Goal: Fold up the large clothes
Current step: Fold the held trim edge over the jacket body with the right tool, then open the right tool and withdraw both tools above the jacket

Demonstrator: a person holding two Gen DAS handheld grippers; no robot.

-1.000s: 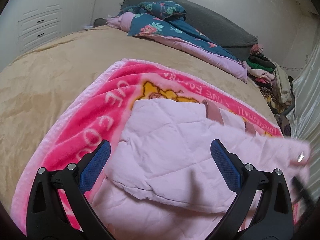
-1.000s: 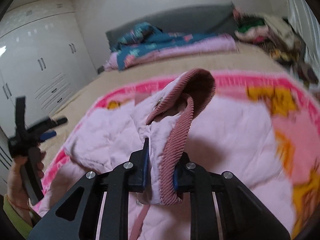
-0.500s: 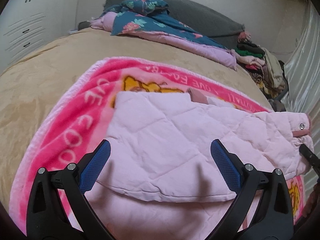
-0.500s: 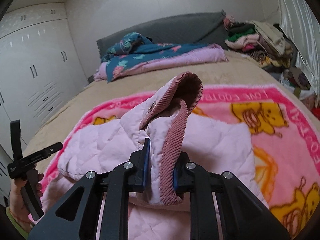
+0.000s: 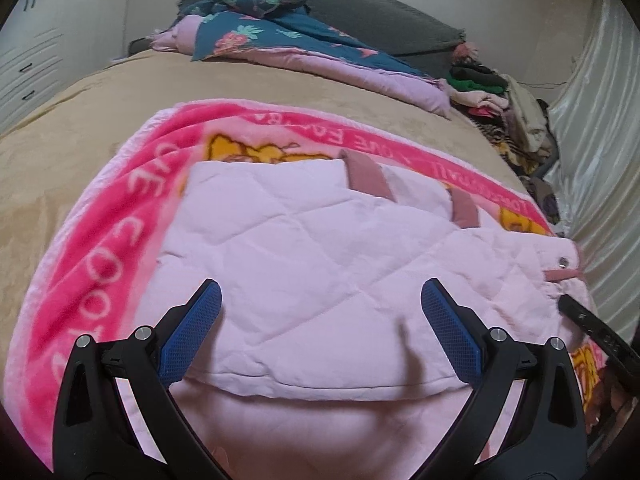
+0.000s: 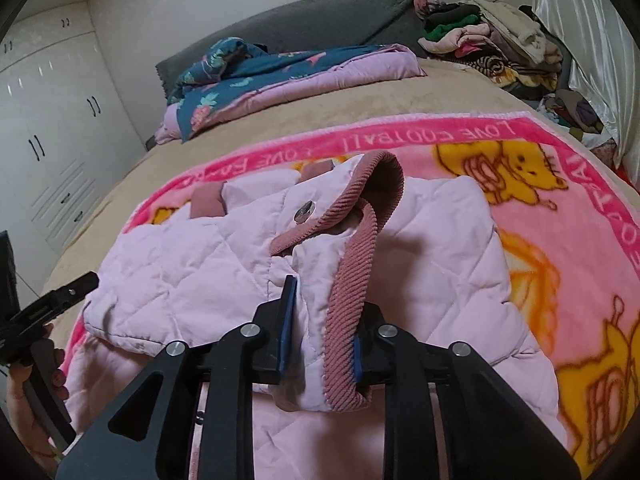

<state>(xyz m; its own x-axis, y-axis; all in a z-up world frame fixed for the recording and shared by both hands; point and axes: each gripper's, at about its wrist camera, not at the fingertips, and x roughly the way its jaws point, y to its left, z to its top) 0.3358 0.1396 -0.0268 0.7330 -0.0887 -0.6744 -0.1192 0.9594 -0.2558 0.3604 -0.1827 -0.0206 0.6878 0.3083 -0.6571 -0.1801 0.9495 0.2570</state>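
Quilted pink jacket (image 6: 224, 264): lying half-folded on the pink cartoon blanket (image 6: 520, 152) atop the bed (image 5: 80, 120). Soft, padded, light, puffy enough to spring back; smooth shell likely slippery. Right tool (image 6: 320, 328): just been opening, ribbed collar trim (image 6: 352, 264) between the pads, grip loosening. Left tool (image 5: 320, 320): wide open, holding nothing, hovering over the folded panel. Best holds: ribbed trim, seamed corners, hem edges.

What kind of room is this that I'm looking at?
Most likely a bedroom. A wide bed with a tan cover fills the view, a dark headboard stands against the wall, and white built-in wardrobes line one side.
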